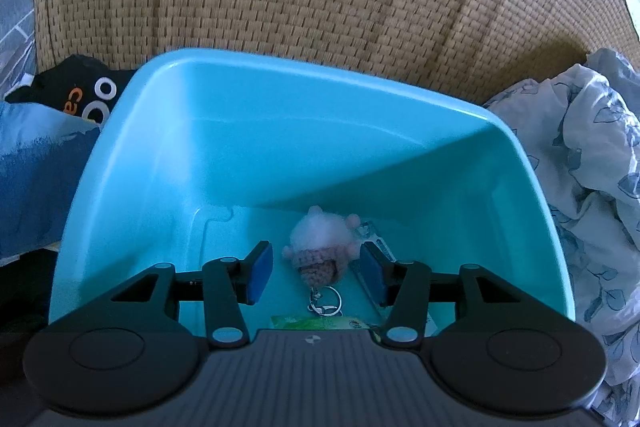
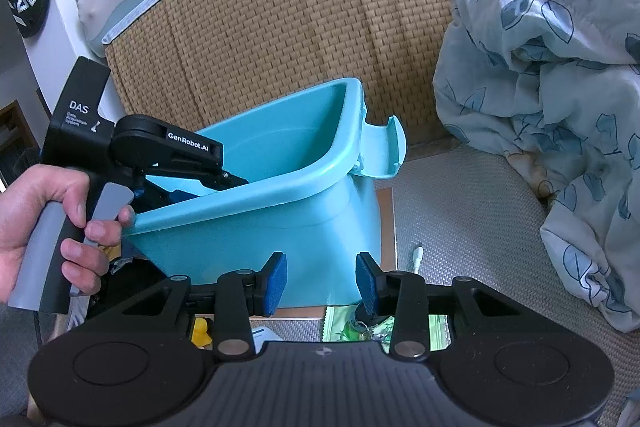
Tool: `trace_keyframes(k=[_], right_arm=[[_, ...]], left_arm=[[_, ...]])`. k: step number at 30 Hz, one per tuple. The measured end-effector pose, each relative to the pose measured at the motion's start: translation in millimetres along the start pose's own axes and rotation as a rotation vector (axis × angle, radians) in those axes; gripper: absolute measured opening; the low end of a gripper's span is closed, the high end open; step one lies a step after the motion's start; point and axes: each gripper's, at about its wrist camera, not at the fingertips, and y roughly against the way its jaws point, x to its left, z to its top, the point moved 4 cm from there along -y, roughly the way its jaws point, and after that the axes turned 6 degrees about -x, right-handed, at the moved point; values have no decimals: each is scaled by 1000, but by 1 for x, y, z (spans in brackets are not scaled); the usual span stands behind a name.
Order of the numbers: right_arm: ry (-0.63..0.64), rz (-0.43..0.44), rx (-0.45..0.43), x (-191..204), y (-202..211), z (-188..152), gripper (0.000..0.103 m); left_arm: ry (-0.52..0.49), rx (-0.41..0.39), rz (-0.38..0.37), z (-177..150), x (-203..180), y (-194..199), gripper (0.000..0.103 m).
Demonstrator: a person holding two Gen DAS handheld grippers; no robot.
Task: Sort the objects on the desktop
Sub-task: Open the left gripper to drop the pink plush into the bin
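A turquoise plastic bin point(image 1: 168, 163) fills the left wrist view. On its floor lies a pink and white crocheted keychain point(image 1: 320, 251) with a metal ring point(image 1: 326, 301), beside a green packet point(image 1: 316, 323). My left gripper point(image 1: 318, 271) is open inside the bin, its blue pads either side of the keychain without touching it. In the right wrist view the bin point(image 2: 280, 227) stands in front, and the left gripper point(image 2: 208, 179) reaches over its rim. My right gripper point(image 2: 322, 279) is open and empty outside the bin, above a green packet point(image 2: 344, 325).
A woven mat point(image 2: 280, 11) lies behind the bin. A crumpled leaf-print blanket point(image 2: 560, 99) lies to the right. A white plug point(image 2: 416, 255) and a yellow item point(image 2: 200, 333) lie on the grey surface point(image 2: 472, 211) near the bin. A black bag point(image 1: 80, 91) sits left of the bin.
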Motion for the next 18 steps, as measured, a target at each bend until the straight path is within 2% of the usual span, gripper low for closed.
trace_keyframes(k=[7, 11, 12, 13, 14, 18], right_arm=[[11, 4, 8, 1, -1, -1, 42], [14, 5, 16, 0, -2, -3, 42], [13, 5, 19, -1, -2, -3, 42], [12, 6, 21, -1, -2, -3, 42], [12, 8, 22, -1, -2, -3, 42], [23, 13, 30, 2, -3, -5, 42]], left_arm=[[-32, -67, -25, 9, -14, 26, 53], [-128, -194, -12, 4, -30, 61, 53], [-162, -228, -12, 0, -35, 71, 55], [-188, -254, -18, -4, -38, 81, 63], [-200, -280, -22, -10, -40, 90, 65], [-190, -336, -42, -27, -40, 116, 66]])
